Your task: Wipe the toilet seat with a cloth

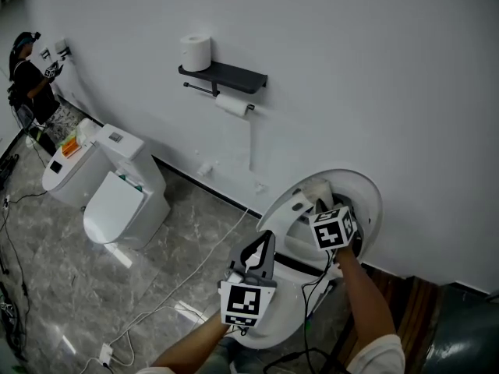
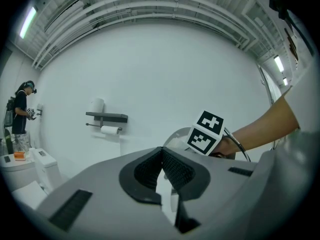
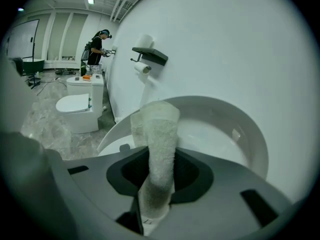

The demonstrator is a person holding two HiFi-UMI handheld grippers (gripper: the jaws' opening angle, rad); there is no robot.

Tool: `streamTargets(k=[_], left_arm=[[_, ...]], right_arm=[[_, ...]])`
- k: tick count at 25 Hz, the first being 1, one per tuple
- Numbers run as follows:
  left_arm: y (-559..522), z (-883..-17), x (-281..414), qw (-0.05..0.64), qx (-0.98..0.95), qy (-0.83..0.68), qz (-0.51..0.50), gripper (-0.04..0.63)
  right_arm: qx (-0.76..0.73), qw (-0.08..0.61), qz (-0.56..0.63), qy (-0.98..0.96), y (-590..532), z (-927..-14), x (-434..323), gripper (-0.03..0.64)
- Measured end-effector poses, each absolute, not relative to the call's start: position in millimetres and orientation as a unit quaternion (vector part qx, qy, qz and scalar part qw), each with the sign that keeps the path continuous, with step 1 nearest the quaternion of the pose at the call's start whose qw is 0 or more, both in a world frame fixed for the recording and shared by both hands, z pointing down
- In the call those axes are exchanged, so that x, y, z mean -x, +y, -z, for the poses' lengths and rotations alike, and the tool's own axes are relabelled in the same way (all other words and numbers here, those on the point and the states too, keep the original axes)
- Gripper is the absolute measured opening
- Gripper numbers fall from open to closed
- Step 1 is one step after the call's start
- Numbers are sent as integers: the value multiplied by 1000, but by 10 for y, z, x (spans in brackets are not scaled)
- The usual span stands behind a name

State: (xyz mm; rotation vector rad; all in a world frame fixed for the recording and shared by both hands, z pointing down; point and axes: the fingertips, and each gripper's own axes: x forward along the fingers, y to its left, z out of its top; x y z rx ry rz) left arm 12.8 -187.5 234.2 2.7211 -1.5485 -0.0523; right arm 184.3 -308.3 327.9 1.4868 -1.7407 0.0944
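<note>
The right gripper (image 3: pixel 159 171) is clamped on a pale cloth (image 3: pixel 160 129). The cloth stands up out of its jaws at the upper rim of the raised toilet seat (image 1: pixel 274 215), with the lid (image 1: pixel 373 197) up behind it. The left gripper (image 2: pixel 162 166) hovers nearby, jaws pressed together on nothing. A toilet roll (image 1: pixel 196 51) stands on the wall shelf (image 1: pixel 234 75).

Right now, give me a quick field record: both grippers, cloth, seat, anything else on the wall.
left gripper: fingers shut, empty
right gripper: fingers shut on white terry cloth
white toilet seat: raised, in front of open lid
cloth touching seat: cannot tell
wall: dark shelf with white paper roll on top
</note>
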Motion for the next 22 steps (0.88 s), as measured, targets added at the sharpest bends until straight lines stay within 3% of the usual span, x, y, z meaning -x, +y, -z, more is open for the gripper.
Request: streamTargets(k=[22], left_arm=[[-1644,-2355,-686,7,-886,-464,8,11]], right_arm=[[-682,330,-101,-645,-2619,-3164,-2941,110]])
